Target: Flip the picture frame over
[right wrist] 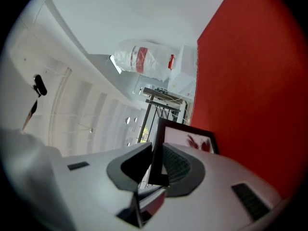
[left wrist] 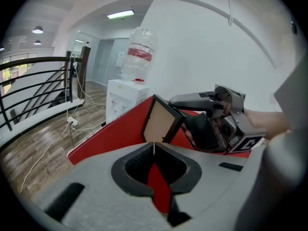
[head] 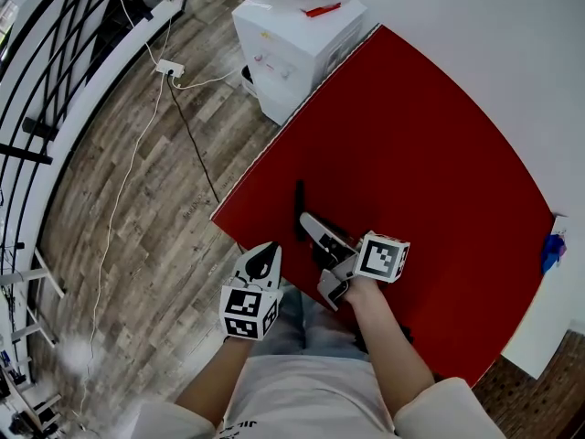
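The black picture frame [head: 299,210] stands up on its edge near the front left side of the red table [head: 411,135]. My right gripper [head: 315,230] is shut on one side of its border. In the right gripper view the border sits between the jaws [right wrist: 155,153] and the frame's [right wrist: 185,138] glass side with a red motif shows beyond. The left gripper view shows the frame's brown backing [left wrist: 161,121] and the right gripper [left wrist: 182,113] clamped on it. My left gripper [head: 268,252] is shut and holds nothing, just off the table's near edge, left of the frame.
A white water dispenser [head: 292,35] with a bottle stands at the table's far left corner. A power strip [head: 169,67] and cables lie on the wood floor. A black railing [head: 55,80] runs along the left. Something blue [head: 551,250] sits at the table's right end.
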### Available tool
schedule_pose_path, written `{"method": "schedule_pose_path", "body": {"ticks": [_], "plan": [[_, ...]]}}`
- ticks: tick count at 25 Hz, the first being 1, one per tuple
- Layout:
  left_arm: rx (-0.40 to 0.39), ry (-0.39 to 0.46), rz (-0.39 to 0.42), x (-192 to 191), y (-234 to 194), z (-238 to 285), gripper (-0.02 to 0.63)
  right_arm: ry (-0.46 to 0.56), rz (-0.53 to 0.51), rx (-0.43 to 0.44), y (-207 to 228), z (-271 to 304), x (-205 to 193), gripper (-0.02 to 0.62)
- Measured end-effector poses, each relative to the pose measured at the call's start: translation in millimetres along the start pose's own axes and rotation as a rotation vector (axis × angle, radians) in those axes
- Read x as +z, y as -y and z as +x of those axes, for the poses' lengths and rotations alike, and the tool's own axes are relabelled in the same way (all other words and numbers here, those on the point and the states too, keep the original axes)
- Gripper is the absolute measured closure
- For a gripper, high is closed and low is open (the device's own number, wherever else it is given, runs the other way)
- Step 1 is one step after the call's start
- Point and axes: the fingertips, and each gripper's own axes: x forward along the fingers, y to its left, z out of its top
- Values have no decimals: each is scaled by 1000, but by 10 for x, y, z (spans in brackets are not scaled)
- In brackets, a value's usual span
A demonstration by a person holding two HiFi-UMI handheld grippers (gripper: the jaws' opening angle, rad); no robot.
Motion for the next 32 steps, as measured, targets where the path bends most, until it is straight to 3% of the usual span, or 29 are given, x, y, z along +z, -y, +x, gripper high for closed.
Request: {"method": "schedule_pose_path", "body": {"ticks": [2, 6, 11, 17, 23, 26, 29, 32], "plan": [[-56, -5, 74, 13, 138, 92, 588, -22, -37, -35, 20, -34, 18, 531], [-109, -5, 259, 25, 337, 261, 507, -63, -105, -103, 56, -106, 67, 529], [-160, 2, 373, 61, 475, 479, 494, -108, -203, -164, 59, -144, 122, 531], [-193, 0, 361, 91, 539, 567, 506, -112, -254, -216, 73, -214, 198, 531], [-194, -4, 370, 76, 564, 590, 508, -229, -596, -415, 52, -201, 270, 512], [-189, -5, 371, 82, 570, 603, 508, -284, -688, -480, 79, -119, 223, 491], [-191, -8, 367, 85, 578, 621, 508, -303, -739, -527, 128, -118, 232, 491], [-219, -15, 358, 79, 623, 644, 506, -296, -725, -552, 166, -172, 285, 494]]}}
